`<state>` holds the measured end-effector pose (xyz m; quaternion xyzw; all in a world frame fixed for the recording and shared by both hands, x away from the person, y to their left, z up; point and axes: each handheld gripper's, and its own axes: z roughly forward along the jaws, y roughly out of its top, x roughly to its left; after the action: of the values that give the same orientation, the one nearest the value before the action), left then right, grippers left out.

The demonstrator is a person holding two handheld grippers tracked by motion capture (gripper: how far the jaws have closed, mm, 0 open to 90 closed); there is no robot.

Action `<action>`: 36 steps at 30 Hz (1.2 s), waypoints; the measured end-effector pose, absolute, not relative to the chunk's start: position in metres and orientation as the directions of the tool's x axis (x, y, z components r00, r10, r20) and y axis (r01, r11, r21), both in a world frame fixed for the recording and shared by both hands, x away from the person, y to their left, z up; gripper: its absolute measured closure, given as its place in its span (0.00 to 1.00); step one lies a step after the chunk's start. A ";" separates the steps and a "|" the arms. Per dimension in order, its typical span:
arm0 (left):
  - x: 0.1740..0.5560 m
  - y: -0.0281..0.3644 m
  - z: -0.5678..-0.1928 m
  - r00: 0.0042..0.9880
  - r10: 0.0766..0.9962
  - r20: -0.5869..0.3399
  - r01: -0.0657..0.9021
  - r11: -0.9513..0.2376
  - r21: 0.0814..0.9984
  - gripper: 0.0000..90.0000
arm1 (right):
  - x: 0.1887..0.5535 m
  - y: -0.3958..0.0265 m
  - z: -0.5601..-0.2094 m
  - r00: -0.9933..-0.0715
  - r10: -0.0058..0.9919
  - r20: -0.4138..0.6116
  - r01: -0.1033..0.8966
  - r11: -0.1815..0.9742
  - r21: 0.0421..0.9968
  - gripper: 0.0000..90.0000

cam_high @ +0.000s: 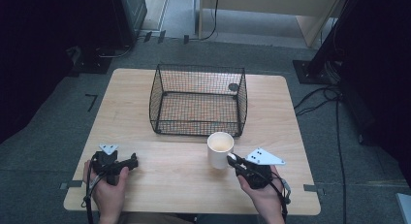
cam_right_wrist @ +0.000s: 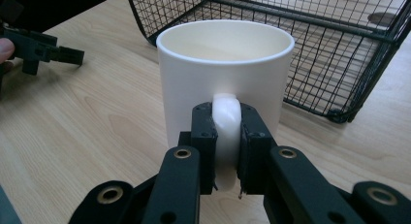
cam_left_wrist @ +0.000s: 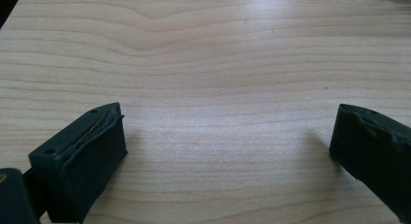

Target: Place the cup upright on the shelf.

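A white mug [cam_high: 220,149] stands upright on the wooden table [cam_high: 160,170], just in front of a black wire basket [cam_high: 198,99]. My right gripper [cam_high: 233,159] is shut on the mug's handle [cam_right_wrist: 227,132], which is pinched between both jaws; the mug [cam_right_wrist: 223,73] looks empty. My left gripper [cam_high: 132,162] rests near the table's front left, open, with only bare wood between its fingers [cam_left_wrist: 92,151]. In the right gripper view the left gripper [cam_right_wrist: 43,47] appears at far left.
The basket [cam_right_wrist: 320,44] is empty and open at the top, standing mid-table. A dark round spot [cam_high: 233,87] marks the wood behind it. Cables [cam_high: 334,117] and dark stands lie on the floor to the right of the table.
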<state>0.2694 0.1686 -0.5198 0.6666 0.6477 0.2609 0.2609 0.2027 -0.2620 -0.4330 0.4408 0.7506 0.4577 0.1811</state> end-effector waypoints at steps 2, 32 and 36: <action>0.269 0.169 -0.520 0.025 1.000 0.010 0.727 -0.025 0.686 0.00 | 0.204 -0.261 -0.429 -0.550 0.826 0.125 0.487 0.195 0.851 0.89; 0.270 0.168 -0.520 0.023 1.000 0.009 0.726 -0.023 0.687 0.00 | 0.225 -0.250 -0.375 -0.584 0.808 0.075 0.387 0.195 0.901 0.90; 0.270 0.168 -0.520 0.022 1.000 0.008 0.725 -0.022 0.688 0.00 | 0.231 -0.250 -0.369 -0.582 0.810 0.073 0.379 0.190 0.905 0.90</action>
<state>0.2695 0.1684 -0.5200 0.6652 0.6483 0.2616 0.2621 0.2310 -0.2503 -0.3687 0.4018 0.7400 0.4933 0.2182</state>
